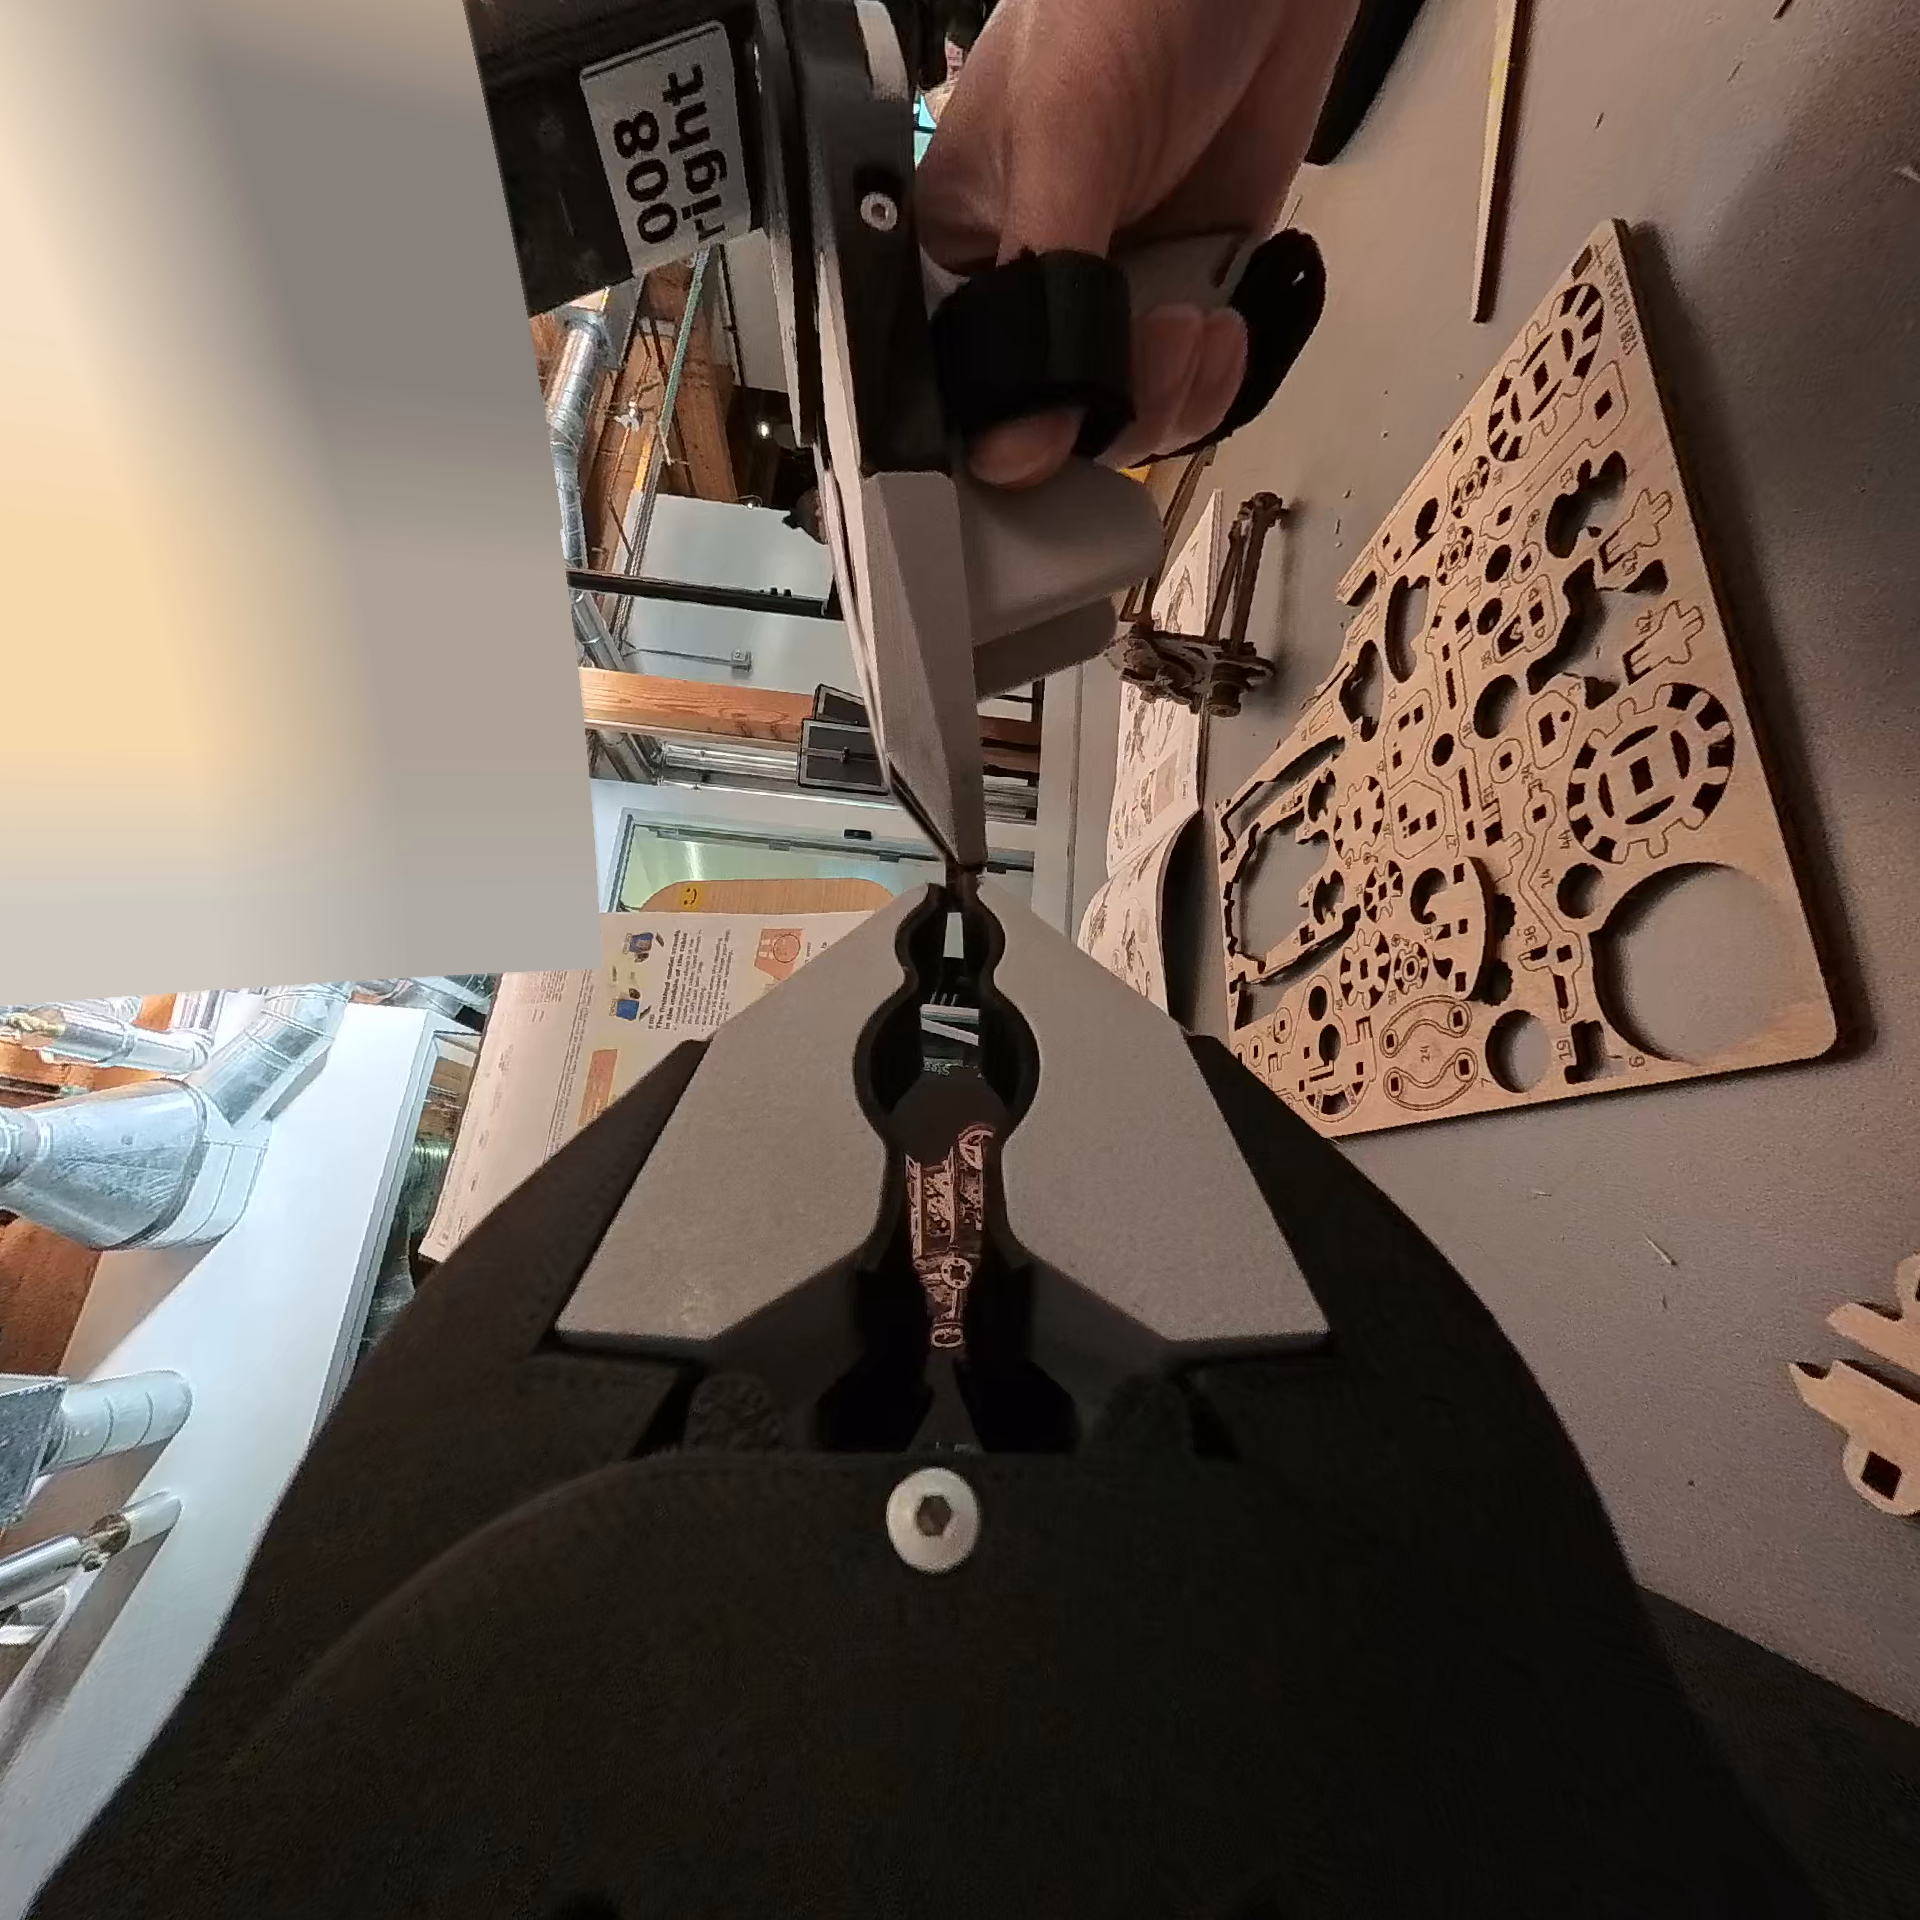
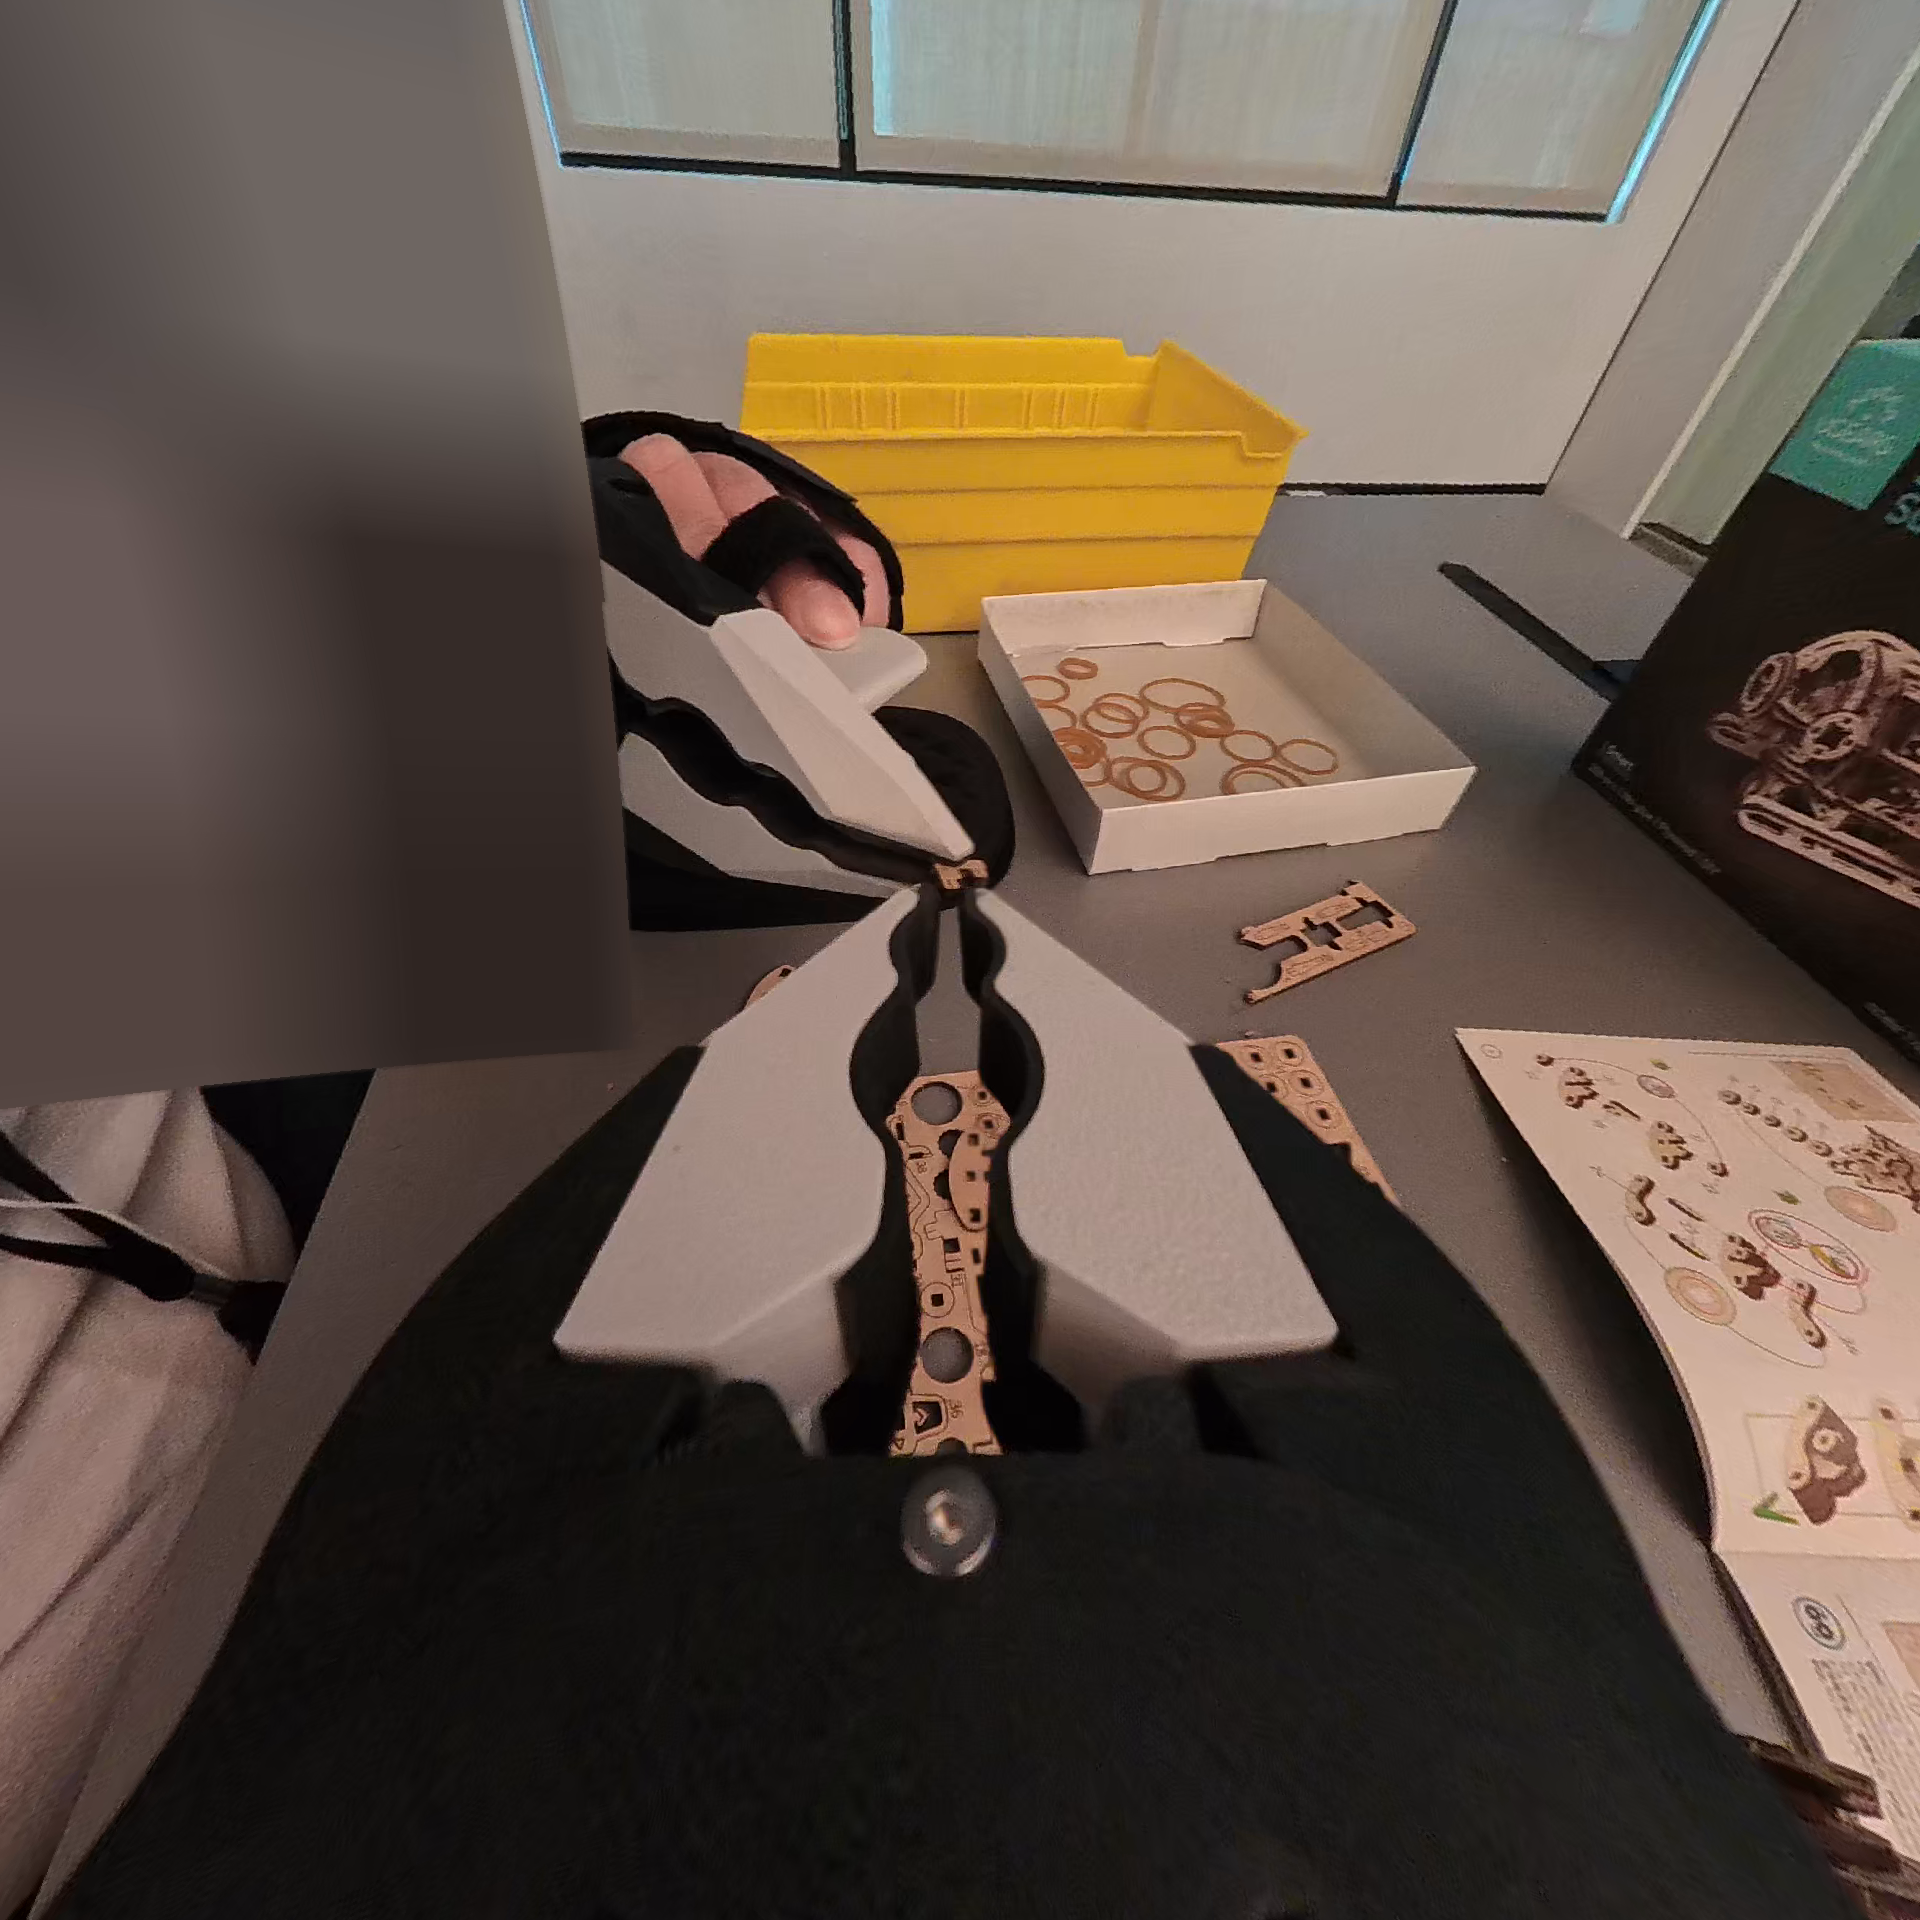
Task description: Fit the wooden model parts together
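A tiny wooden part (image 2: 958,876) hangs in the air above the grey table (image 2: 1143,966), pinched where the two grippers' tips meet. My right gripper (image 2: 941,896) is shut on it from below in the right wrist view. My left gripper (image 2: 961,850) comes in from the left, also shut on the part. In the left wrist view the part (image 1: 971,876) shows edge-on as a thin dark sliver between my left gripper (image 1: 958,891) and the right gripper (image 1: 961,854) coming down from above. Whether it is one part or two joined I cannot tell.
A laser-cut wooden sheet (image 1: 1507,779), a small built assembly (image 1: 1195,655), a thin stick (image 1: 1496,156) and a loose part (image 1: 1870,1392) lie on the table. A yellow bin (image 2: 1018,499), a white tray (image 2: 1278,821) of rubber bands (image 2: 1174,727), a loose part (image 2: 1330,951), an instruction booklet (image 2: 1714,1247) and a black box (image 2: 1787,779) stand around. Only a small space, under 4 cm, lies between the two pairs of fingers.
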Tool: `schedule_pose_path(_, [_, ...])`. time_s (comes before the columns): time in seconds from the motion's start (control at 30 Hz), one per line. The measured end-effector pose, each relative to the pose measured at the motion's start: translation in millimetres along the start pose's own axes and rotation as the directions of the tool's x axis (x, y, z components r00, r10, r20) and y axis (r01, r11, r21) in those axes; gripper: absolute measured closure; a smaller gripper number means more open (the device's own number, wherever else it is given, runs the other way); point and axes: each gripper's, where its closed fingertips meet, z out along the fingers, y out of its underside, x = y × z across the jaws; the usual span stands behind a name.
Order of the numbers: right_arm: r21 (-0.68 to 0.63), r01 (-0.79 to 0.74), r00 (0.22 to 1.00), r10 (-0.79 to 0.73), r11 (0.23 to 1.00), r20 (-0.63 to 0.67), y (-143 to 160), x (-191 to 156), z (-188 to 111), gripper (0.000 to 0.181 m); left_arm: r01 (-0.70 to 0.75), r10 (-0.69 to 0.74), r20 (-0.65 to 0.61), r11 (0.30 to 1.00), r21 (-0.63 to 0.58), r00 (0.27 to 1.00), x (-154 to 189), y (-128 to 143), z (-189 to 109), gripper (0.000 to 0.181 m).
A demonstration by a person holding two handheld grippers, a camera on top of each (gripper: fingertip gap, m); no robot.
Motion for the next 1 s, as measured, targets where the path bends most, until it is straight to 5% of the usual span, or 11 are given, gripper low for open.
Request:
schedule_pose_path(0.43, [0.003,-0.046,0.998,0.046,0.999,0.032,2,-2,0,0.181,0.002,-0.002,-0.010,1.000,0.010,1.000,2,-1,-2,0.181])
schedule_pose_path(0.83, [0.007,0.044,0.998,-0.044,0.999,-0.047,-1,5,-5,0.181,0.309,-0.303,-0.086,0.950,0.056,0.949,-2,2,-2,0.171])
schedule_pose_path(0.93, [0.002,0.147,0.985,-0.146,0.989,-0.094,-4,7,-9,0.181,0.511,-0.497,-0.152,0.857,0.069,0.854,-8,0,-2,0.166])
schedule_pose_path(1.0, [0.007,0.241,0.961,-0.238,0.970,-0.137,-10,7,-12,0.181,0.704,-0.673,-0.236,0.707,0.075,0.701,-16,-2,-4,0.165])
